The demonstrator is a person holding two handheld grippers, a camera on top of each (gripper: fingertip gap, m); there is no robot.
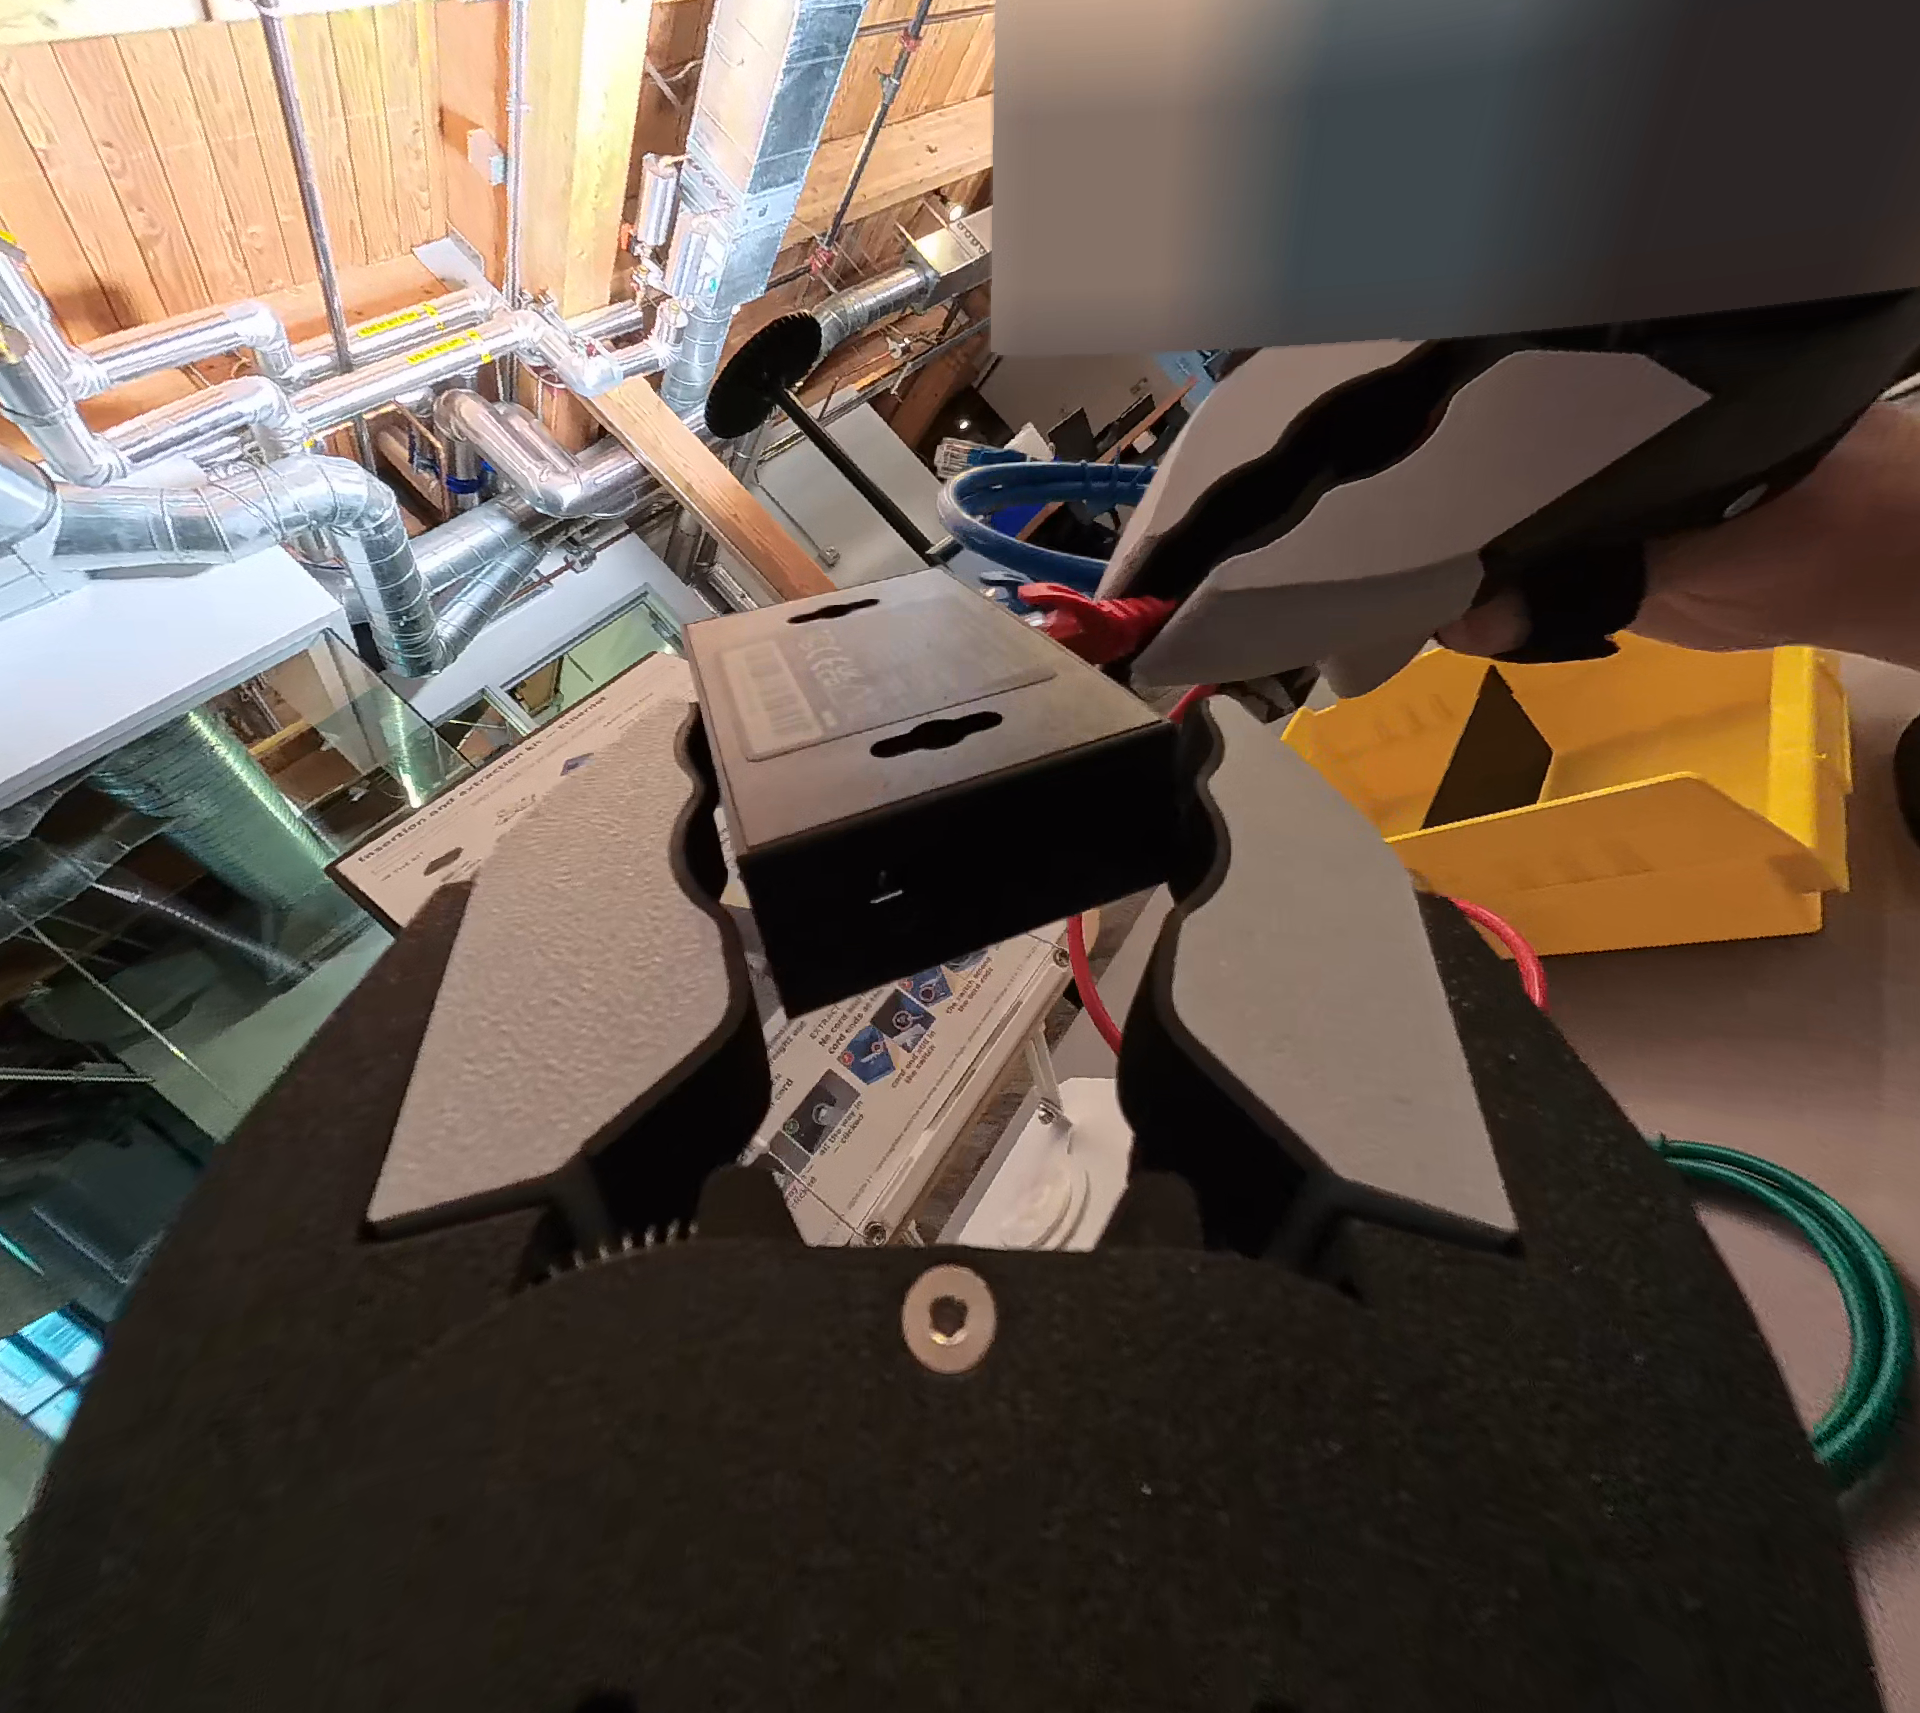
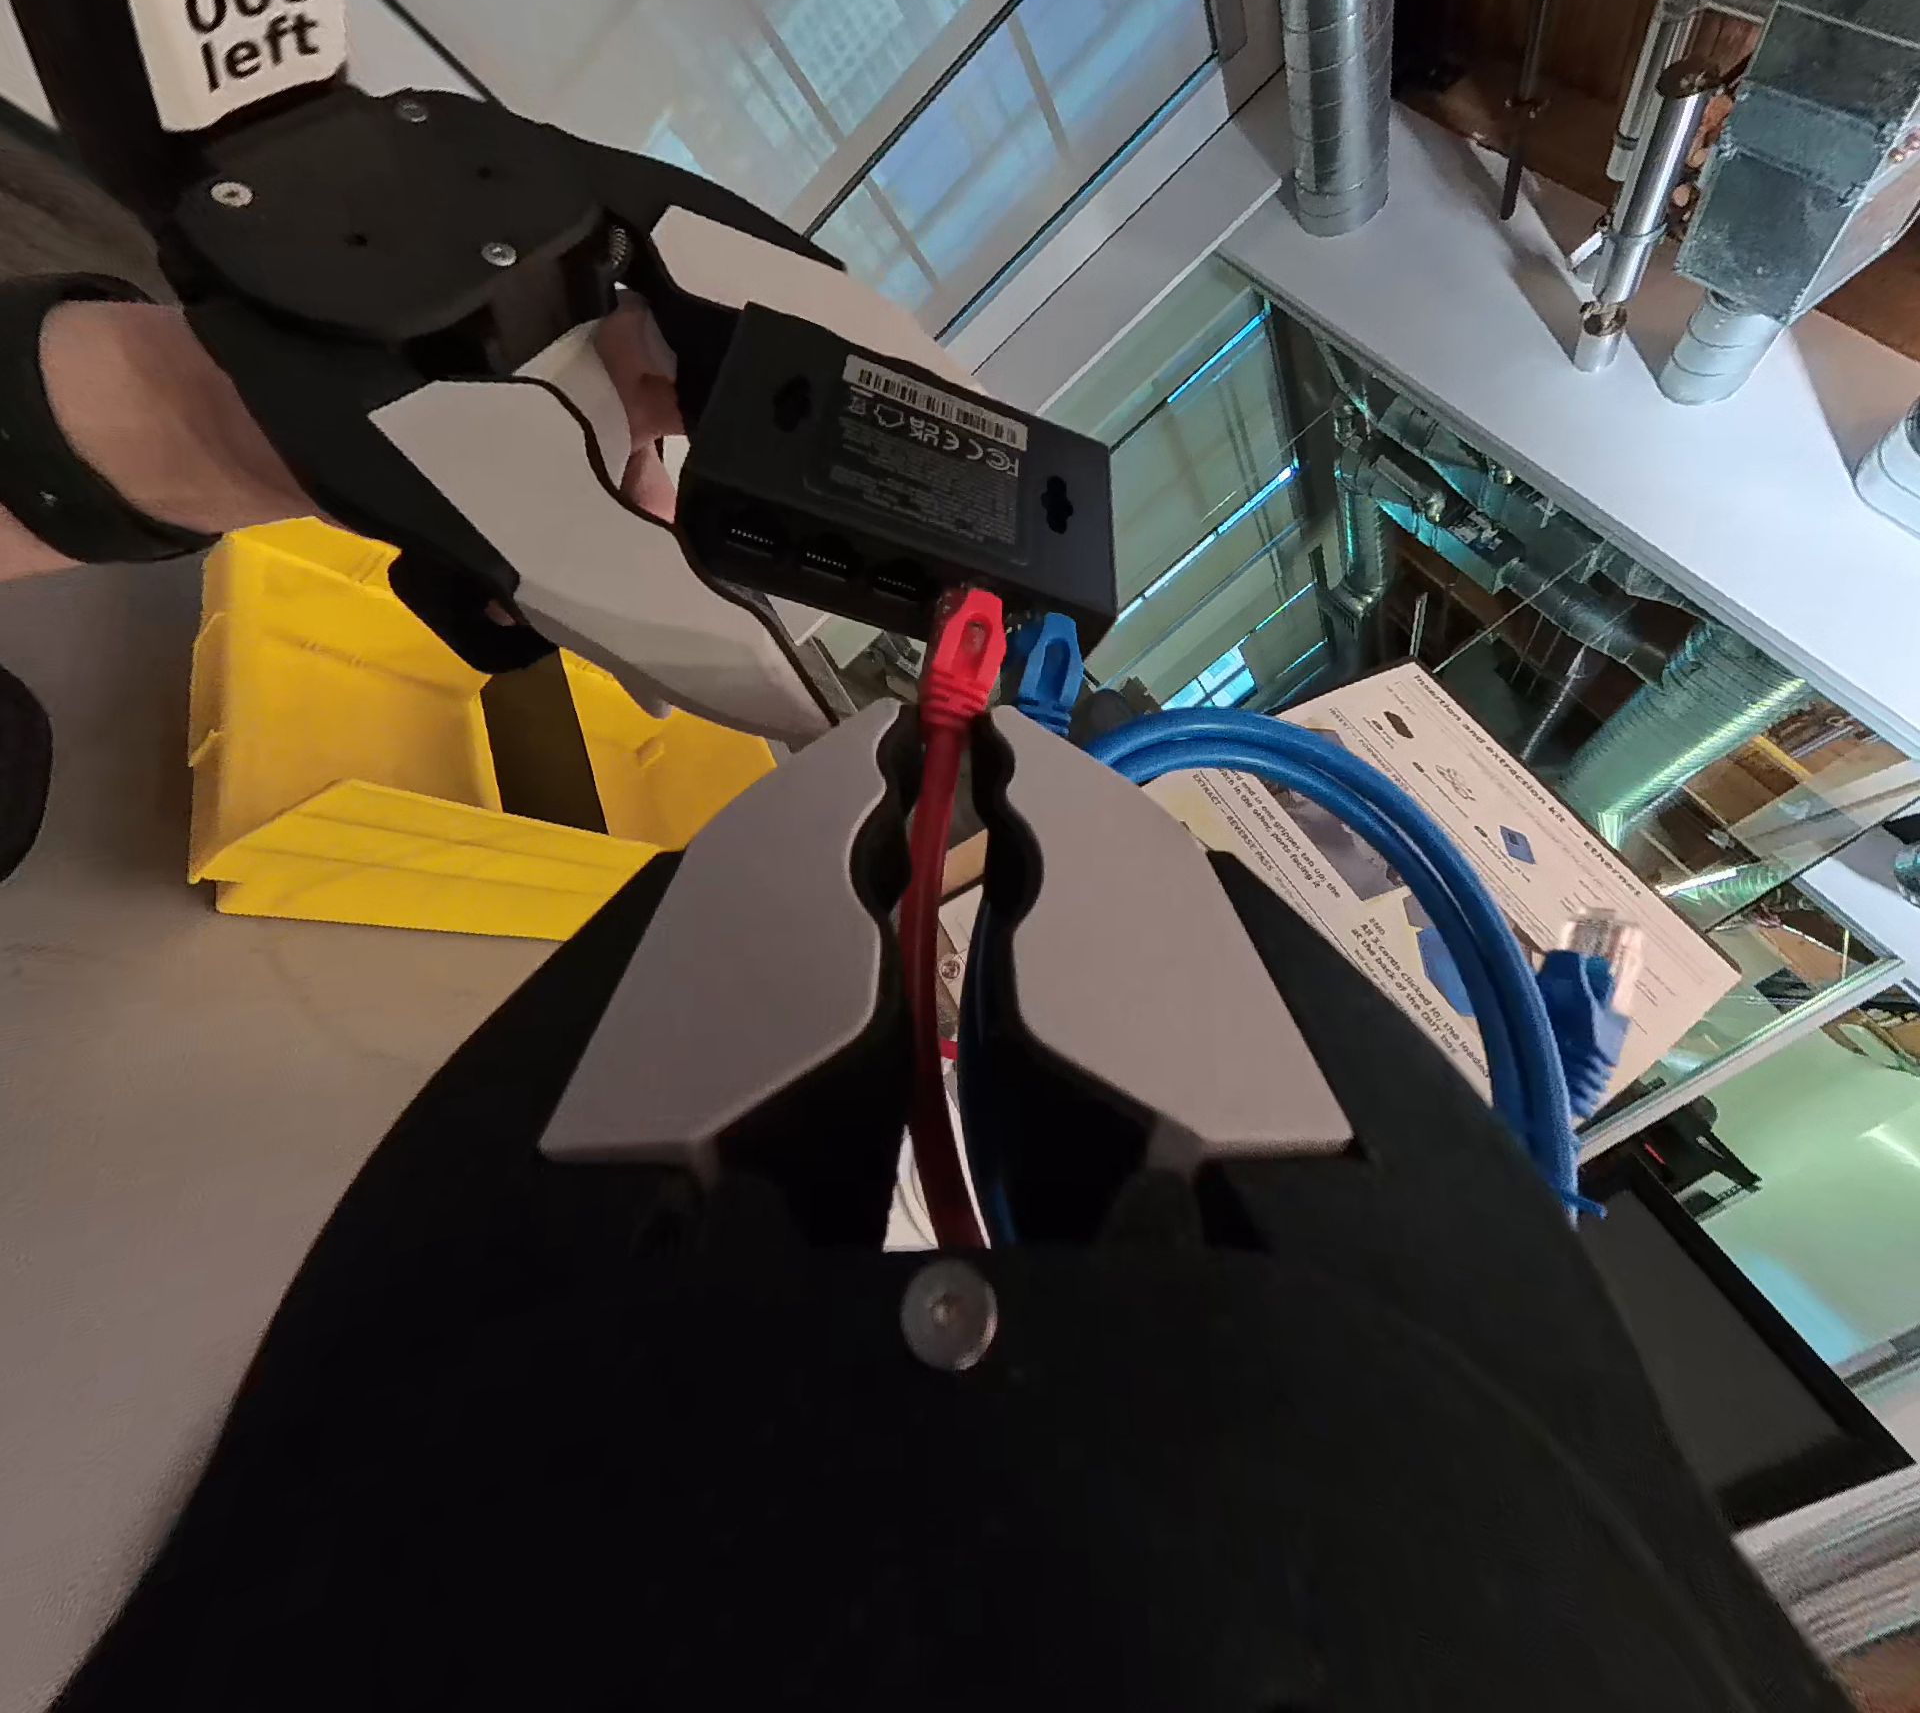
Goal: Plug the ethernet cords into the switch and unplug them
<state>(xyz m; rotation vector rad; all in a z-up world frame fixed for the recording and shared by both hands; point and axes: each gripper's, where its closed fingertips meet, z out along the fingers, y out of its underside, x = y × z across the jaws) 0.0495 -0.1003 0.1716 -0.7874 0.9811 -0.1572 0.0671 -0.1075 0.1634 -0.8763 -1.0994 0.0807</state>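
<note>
**Red plug at the port, switch held aloft**

Above the grey table (image 2: 156, 1092), the left gripper (image 1: 940, 822) is clamping the black ethernet switch (image 1: 914, 728) across its short end, label side up, and holding it clear of the surface. The right gripper (image 2: 948, 728) is pinching the red ethernet cord (image 2: 935, 884) just behind its red plug (image 2: 966, 645), fingers narrow around the cable. That plug is meeting the fourth port from the left; whether it is fully seated I cannot tell. A blue plug (image 2: 1049, 661) is already sitting in the port to its right, its blue cord (image 2: 1351, 790) looping away. Three ports are standing empty. A yellow bin (image 2: 416, 780) is resting beyond. Judging by this, insertion is under way; next comes a straight push until the latch catches, with the switch braced against it.
</note>
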